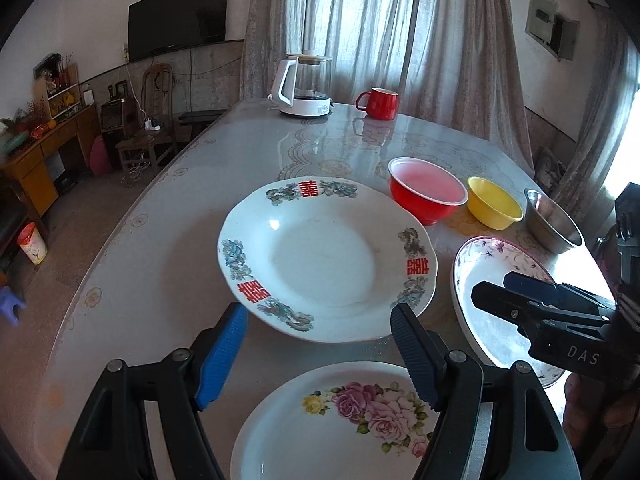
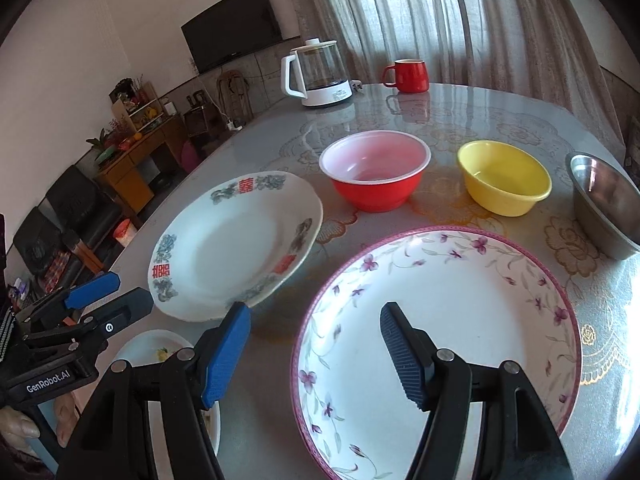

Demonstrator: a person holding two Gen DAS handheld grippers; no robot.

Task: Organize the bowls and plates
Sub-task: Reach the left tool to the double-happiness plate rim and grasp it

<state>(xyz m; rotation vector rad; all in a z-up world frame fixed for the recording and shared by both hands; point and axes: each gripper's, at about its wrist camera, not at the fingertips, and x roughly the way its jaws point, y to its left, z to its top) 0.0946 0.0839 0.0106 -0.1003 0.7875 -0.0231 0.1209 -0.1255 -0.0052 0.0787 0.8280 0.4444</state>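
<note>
Both claws wide & empty: left gripper hangs over table btwn rose plate at 6 & double-happiness plate at 12, right gripper above purple-flower plate, bowls in a row at 1–2, prob. lined up for stacking.

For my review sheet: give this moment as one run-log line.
left claw: open, empty | right claw: open, empty | three plates, red bowl, yellow bowl, steel bowl: apart on table, none stacked
</note>
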